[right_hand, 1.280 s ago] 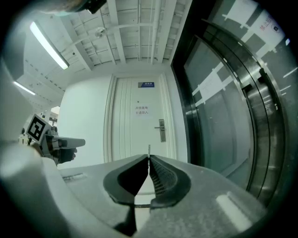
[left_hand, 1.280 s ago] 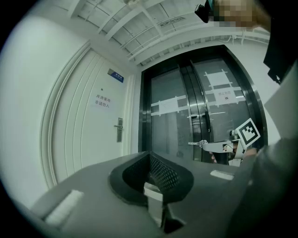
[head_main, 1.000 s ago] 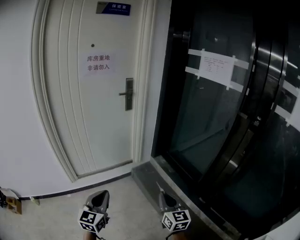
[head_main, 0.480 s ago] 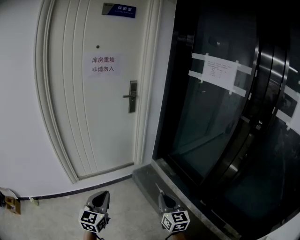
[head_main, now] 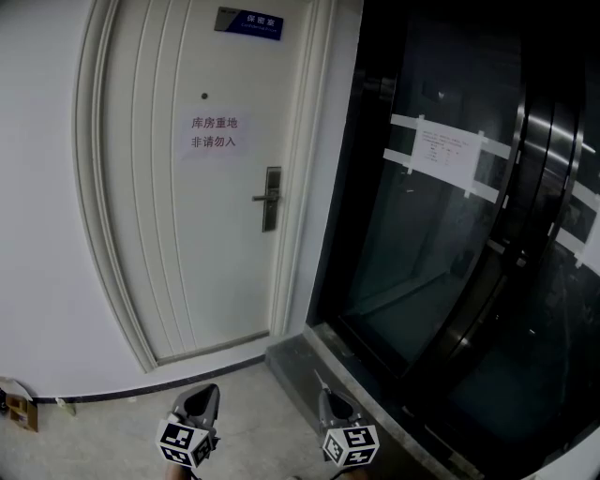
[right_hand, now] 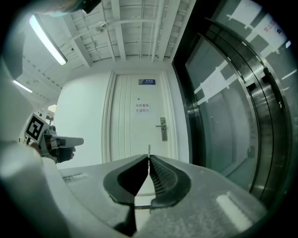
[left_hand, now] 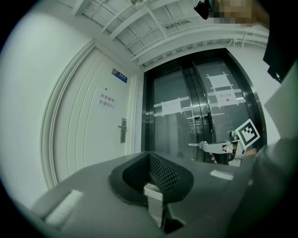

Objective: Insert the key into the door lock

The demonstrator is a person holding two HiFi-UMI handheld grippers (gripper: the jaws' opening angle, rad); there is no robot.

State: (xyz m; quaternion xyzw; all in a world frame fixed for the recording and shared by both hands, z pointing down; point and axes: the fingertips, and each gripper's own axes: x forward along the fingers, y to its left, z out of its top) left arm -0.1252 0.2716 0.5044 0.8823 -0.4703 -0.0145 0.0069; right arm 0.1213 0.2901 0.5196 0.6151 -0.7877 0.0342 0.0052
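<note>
The white door bears a metal lock plate with a lever handle at its right edge, also seen far ahead as the lock plate and lock plate. My right gripper is low in the head view, level, shut on a thin key that sticks out past its tips. From the left gripper view, the key points toward the door. My left gripper is beside the right one, shut with nothing in it. Both are well short of the door.
Dark glass doors with a taped paper sheet fill the right side. A grey stone sill runs along their foot. The door carries a paper notice and a blue sign. A small object lies by the left wall.
The door and its lock plate have shifted right and down in the head view and look slightly nearer. Both grippers keep their spots at the bottom edge, still shut.
</note>
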